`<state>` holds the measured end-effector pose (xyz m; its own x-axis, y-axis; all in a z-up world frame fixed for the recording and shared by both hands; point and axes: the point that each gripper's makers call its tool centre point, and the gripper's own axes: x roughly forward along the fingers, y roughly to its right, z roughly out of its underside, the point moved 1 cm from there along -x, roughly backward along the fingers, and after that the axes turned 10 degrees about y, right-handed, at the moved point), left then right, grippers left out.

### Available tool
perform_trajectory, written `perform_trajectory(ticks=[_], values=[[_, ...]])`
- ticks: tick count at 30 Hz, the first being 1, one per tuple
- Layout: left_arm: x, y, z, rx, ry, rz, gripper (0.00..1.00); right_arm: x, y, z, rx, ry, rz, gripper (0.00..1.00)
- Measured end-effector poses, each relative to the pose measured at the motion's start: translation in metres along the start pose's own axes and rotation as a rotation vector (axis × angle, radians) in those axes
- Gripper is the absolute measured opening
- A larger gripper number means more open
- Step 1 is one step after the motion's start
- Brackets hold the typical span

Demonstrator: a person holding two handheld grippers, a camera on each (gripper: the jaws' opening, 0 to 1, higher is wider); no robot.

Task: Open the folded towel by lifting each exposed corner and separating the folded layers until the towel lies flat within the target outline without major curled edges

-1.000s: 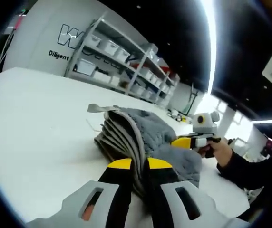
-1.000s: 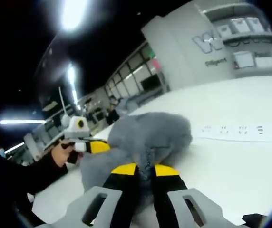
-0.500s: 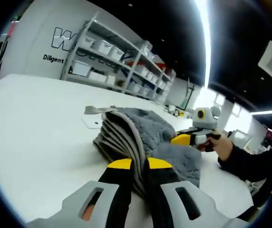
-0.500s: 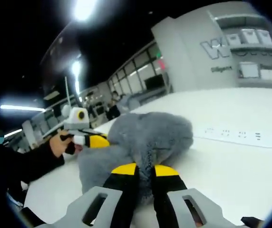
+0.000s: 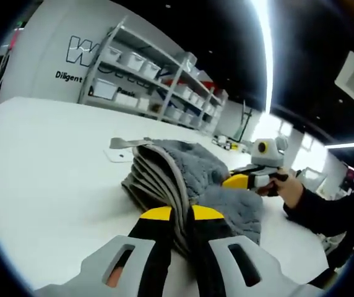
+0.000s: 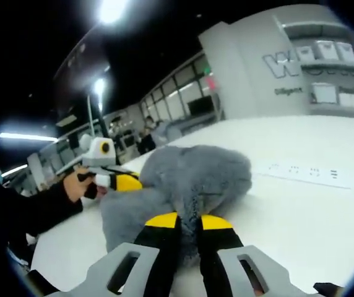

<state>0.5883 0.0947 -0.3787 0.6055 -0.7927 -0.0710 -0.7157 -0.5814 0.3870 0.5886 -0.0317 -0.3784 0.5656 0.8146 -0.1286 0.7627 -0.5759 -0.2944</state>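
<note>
White worktop (image 5: pixel 47 167) runs wide, with a metal shelving rack (image 5: pixel 152 80) of white bins against the wall behind it in the left gripper view. Grey towel (image 5: pixel 189 179) sits bunched in the middle of the worktop, folded layers fanned on edge toward the camera, a flat strip of it sticking out at its far left side. Left claw (image 5: pixel 176 215), yellow-tipped, is pressed together on the near edge of the towel's stacked layers. Further right, the right claw (image 5: pixel 236 183) bites the opposite side of the towel, held by a person's hand (image 5: pixel 288 192) in a dark sleeve.

Right gripper view: the person's other hand (image 6: pixel 77 184) at left holds the left claw (image 6: pixel 127 181), which meets the towel (image 6: pixel 189 179) at its left side. Towel is a rounded fluffy heap on the worktop (image 6: pixel 313 216). Right claw (image 6: pixel 188 221) is closed on the towel's near fold, cloth between the yellow tips. White strip with small marks (image 6: pixel 307 173) lies on the worktop right of the towel, apart from it.
</note>
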Motion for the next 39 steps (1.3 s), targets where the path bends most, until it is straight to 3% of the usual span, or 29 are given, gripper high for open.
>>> perform_trajectory(ticks=[39], values=[[-0.029, 0.048, 0.017, 0.076, -0.018, 0.001, 0.08, -0.032, -0.042, 0.014, -0.035, -0.021, -0.004, 0.06]])
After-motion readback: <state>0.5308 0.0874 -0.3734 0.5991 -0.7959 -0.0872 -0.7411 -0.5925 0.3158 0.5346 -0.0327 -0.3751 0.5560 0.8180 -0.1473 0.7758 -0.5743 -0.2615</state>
